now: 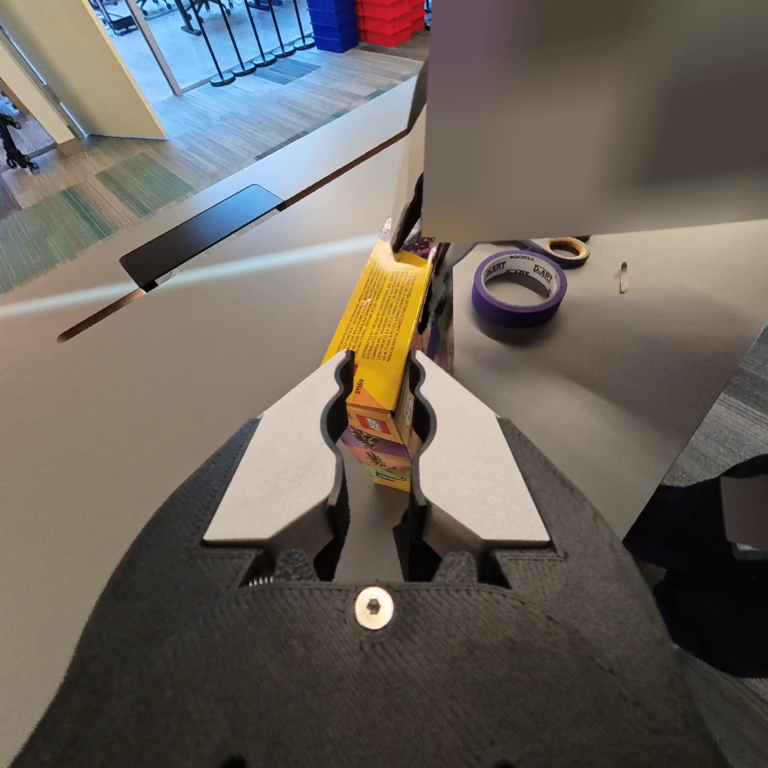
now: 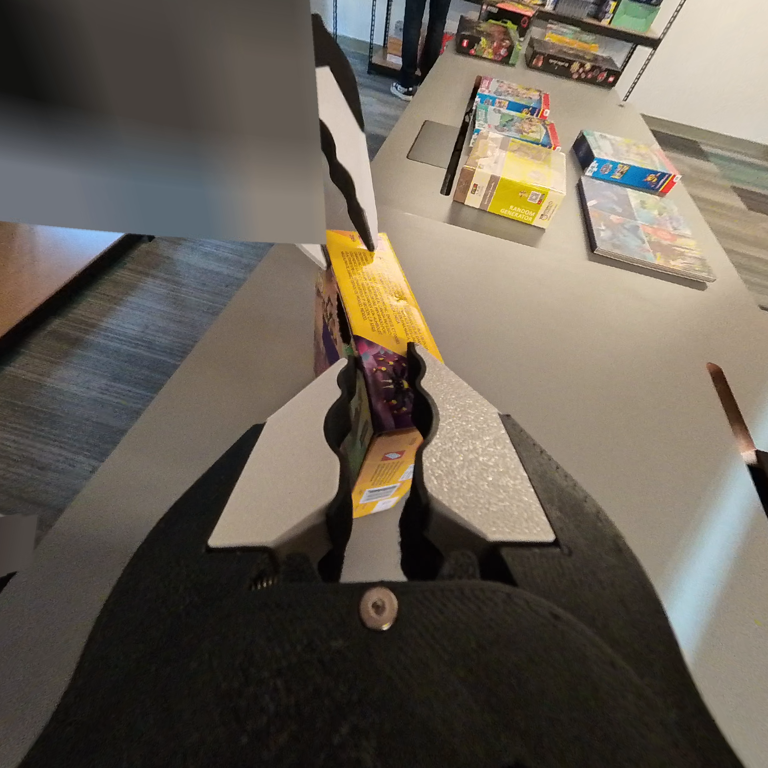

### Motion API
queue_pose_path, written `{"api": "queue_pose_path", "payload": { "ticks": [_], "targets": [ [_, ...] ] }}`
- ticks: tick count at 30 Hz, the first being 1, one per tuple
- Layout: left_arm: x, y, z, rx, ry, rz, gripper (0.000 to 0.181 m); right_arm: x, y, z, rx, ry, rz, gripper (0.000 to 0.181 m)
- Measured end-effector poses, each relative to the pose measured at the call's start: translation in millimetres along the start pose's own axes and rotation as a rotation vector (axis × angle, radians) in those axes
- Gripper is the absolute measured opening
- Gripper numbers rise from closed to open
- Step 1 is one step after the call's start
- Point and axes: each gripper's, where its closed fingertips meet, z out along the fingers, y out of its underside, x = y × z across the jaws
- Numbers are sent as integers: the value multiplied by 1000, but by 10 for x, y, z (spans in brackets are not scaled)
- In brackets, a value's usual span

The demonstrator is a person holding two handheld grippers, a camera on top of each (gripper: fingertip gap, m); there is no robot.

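left gripper (image 1: pixel 380 353): closed down on one end of a narrow yellow box (image 1: pixel 384 316), grey fingers (image 1: pixel 291 440) pressing its two faces, black body behind.
right gripper (image 2: pixel 380 353): clamped on the opposite end of the same box, tips angled slightly downward.
relative pose: facing each other along the box's length; each one's fingertips seen at the far end in the other's view, rest hidden by blur.
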Motion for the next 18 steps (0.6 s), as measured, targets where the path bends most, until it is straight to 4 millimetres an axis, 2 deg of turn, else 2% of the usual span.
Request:
{"api": "queue_pose_path", "payload": {
  "ticks": [11, 12, 13, 15, 18],
  "targets": [
    [39, -2, -24, -5, -30, 52, 24, -46, 7, -16, 8, -18, 38, 24],
    [58, -21, -50, 2, -42, 64, 16, -44, 7, -16, 10, -13, 42, 24],
    [82, -79, -96, 38, -69, 62, 5, -44, 7, -17, 11, -7, 44, 24],
    [232, -217, -246, 137, -89, 38, 10, -63, 8, -21, 9, 0, 29, 24],
    [443, -126, -522, 107, -141, -32, 29, -86, 7, -24, 33, 8, 32, 23]
  ]
}}
